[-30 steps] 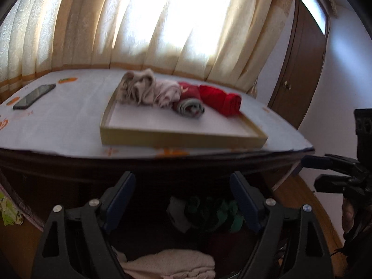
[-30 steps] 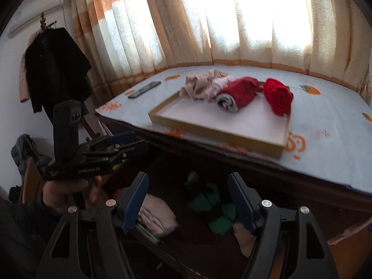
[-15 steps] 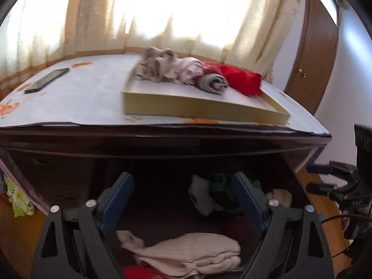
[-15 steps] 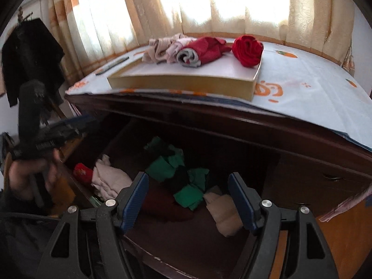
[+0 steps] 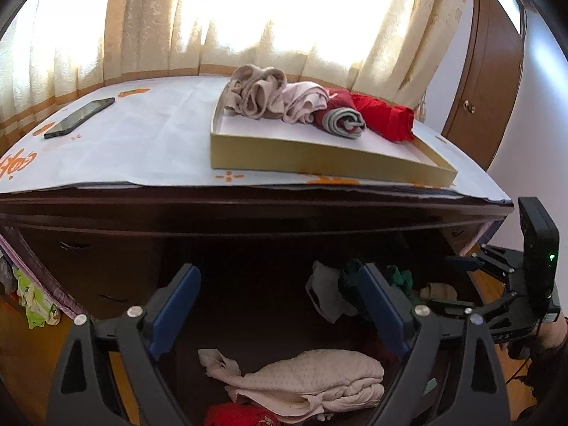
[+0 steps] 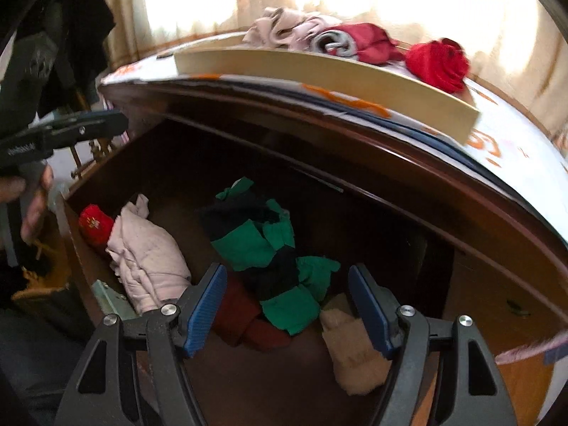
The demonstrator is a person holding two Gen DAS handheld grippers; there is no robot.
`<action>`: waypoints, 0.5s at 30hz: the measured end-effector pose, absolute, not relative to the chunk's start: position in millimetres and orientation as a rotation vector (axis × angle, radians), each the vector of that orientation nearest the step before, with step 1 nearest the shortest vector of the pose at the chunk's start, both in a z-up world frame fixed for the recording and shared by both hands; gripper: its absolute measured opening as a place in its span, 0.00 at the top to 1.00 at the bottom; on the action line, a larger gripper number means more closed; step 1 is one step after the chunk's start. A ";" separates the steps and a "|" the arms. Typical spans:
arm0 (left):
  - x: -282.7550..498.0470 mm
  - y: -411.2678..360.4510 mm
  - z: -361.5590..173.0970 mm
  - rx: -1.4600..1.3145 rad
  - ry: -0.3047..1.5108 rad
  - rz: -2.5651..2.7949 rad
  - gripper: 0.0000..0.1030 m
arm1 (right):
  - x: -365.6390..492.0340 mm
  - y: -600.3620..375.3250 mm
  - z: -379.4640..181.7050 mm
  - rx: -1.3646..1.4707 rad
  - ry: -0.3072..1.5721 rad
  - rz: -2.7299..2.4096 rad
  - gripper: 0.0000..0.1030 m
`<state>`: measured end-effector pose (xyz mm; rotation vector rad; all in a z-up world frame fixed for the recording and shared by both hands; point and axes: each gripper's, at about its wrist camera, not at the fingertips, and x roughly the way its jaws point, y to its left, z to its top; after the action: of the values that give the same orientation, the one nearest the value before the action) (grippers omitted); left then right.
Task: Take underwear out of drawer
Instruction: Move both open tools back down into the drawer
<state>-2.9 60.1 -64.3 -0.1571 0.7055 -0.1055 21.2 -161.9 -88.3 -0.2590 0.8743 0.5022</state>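
Observation:
The dark wooden drawer point(image 6: 76, 234) is pulled open below the dresser top. Inside lie a green and black garment point(image 6: 269, 245), a folded pale pink piece point(image 6: 145, 259) point(image 5: 312, 380), a red item point(image 6: 93, 223), a dark red piece point(image 6: 245, 319) and a beige piece point(image 6: 351, 348). My right gripper point(image 6: 287, 309) is open and empty, just above the green garment. My left gripper point(image 5: 280, 312) is open and empty, above the drawer's left part and the pale pink piece. The right gripper also shows in the left wrist view point(image 5: 461, 264).
A shallow cardboard tray point(image 5: 319, 156) on the dresser top holds rolled beige, pink and red underwear point(image 5: 385, 120). A phone point(image 5: 80, 117) lies on the white cloth at left. Curtains hang behind. A brown door point(image 5: 482, 71) stands at right.
Both grippers have dropped from dresser-top height toward the open drawer. The right gripper has moved in closer over the green garment. Both stay open.

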 end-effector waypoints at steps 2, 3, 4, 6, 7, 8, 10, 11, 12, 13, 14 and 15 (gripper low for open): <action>-1.7 60.7 -66.0 -0.157 0.711 -0.105 0.11 | 23.9 -152.4 -92.2 -0.291 0.877 0.514 0.29; -1.0 60.8 -66.7 -0.157 0.715 -0.106 0.11 | 24.9 -148.3 -93.9 -0.304 0.878 0.522 0.29; -0.7 61.3 -67.4 -0.157 0.719 -0.105 0.11 | 25.7 -143.5 -95.8 -0.321 0.879 0.531 0.29; 0.7 62.2 -68.7 -0.157 0.726 -0.103 0.11 | 27.7 -134.8 -98.2 -0.354 0.888 0.551 0.29; 1.1 62.7 -69.4 -0.156 0.730 -0.104 0.11 | 27.9 -130.7 -98.0 -0.372 0.881 0.556 0.29; 1.6 62.7 -70.1 -0.156 0.734 -0.105 0.11 | 28.6 -126.7 -97.7 -0.389 0.874 0.562 0.29; 2.4 62.4 -72.1 -0.152 0.743 -0.109 0.11 | 31.8 -119.1 -99.6 -0.419 0.881 0.570 0.29; 3.2 61.5 -73.5 -0.146 0.752 -0.112 0.11 | 33.4 -116.5 -100.8 -0.430 0.887 0.570 0.29; 3.7 61.4 -75.0 -0.144 0.760 -0.116 0.11 | 35.3 -112.9 -102.3 -0.446 0.892 0.574 0.29; 3.9 61.6 -76.0 -0.143 0.766 -0.120 0.11 | 36.8 -110.0 -103.5 -0.454 0.895 0.578 0.29; 4.8 61.1 -77.8 -0.141 0.778 -0.124 0.11 | 38.8 -107.2 -104.5 -0.463 0.901 0.584 0.29; 5.2 60.8 -79.0 -0.137 0.784 -0.125 0.11 | 40.7 -104.5 -105.6 -0.471 0.906 0.587 0.29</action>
<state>5.2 60.8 -79.0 -0.1373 0.7845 -0.1253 40.7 -104.5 -105.6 -0.4713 0.9058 0.5869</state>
